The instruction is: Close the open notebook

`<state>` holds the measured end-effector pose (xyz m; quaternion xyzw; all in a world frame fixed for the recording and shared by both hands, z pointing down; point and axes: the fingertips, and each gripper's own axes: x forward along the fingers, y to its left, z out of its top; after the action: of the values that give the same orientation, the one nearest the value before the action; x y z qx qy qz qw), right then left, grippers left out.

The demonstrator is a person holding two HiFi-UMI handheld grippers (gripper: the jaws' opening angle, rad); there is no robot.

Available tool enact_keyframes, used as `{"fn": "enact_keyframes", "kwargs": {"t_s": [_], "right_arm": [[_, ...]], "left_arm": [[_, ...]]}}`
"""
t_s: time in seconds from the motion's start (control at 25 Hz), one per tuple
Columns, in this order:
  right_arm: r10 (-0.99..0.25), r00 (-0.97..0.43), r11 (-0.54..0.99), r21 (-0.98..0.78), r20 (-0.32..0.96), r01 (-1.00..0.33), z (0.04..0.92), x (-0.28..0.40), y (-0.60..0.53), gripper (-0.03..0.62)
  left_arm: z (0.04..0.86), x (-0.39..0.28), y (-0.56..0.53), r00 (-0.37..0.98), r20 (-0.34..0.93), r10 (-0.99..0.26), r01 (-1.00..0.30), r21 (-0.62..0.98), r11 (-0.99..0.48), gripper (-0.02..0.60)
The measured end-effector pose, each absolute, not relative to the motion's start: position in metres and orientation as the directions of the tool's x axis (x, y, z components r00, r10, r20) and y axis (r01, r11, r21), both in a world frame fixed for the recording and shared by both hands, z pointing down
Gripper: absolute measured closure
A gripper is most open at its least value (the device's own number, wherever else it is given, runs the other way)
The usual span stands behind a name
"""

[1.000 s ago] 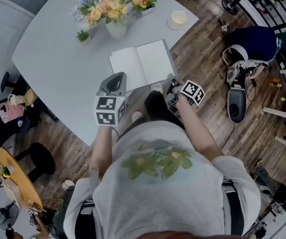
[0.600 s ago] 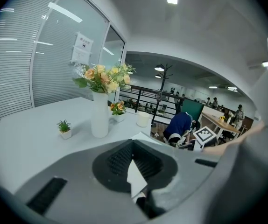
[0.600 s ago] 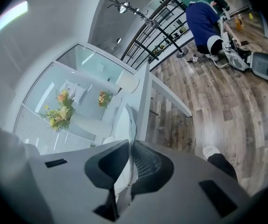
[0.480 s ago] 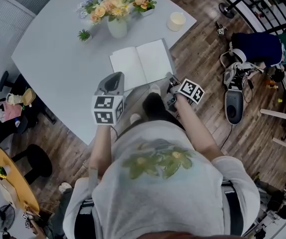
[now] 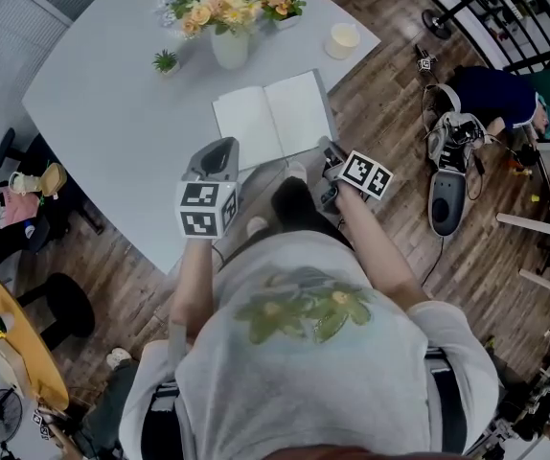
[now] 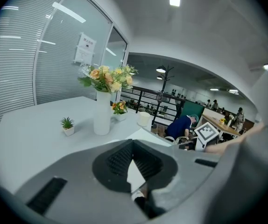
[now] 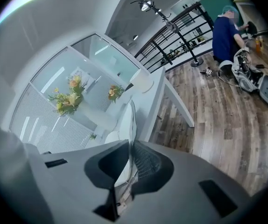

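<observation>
Right tongs (image 7: 130,143) pinch notebook (image 5: 275,118) right edge; left tongs (image 6: 133,143) closed; spine points away, spread crosswise

notebook (image 5: 275,118) white pages | table (image 5: 112,113) pale grey | vase (image 5: 229,48) white | floor (image 5: 390,94) brown wood-grain

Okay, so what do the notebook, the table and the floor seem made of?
Notebook: paper, matte white blank pages.
Table: probably laminate or painted board, smooth pale grey, no grain.
Floor: wood or wood-look planks, brown grain and seams.
</observation>
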<state>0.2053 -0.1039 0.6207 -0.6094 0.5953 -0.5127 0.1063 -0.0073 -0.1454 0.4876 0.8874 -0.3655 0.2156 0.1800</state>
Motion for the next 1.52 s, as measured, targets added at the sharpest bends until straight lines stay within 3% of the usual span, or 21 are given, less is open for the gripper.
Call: {"fn": "enact_keyframes", "kwargs": {"t_s": [1.52], "right_arm": [[-0.842,-0.244,-0.144,-0.636,0.481,-0.759,0.588,0.175,-0.105,0.551]], "left_arm": [[0.487,-0.027,-0.137,0.634,0.501,-0.588,-0.742,0.180,-0.646,0.578]]}}
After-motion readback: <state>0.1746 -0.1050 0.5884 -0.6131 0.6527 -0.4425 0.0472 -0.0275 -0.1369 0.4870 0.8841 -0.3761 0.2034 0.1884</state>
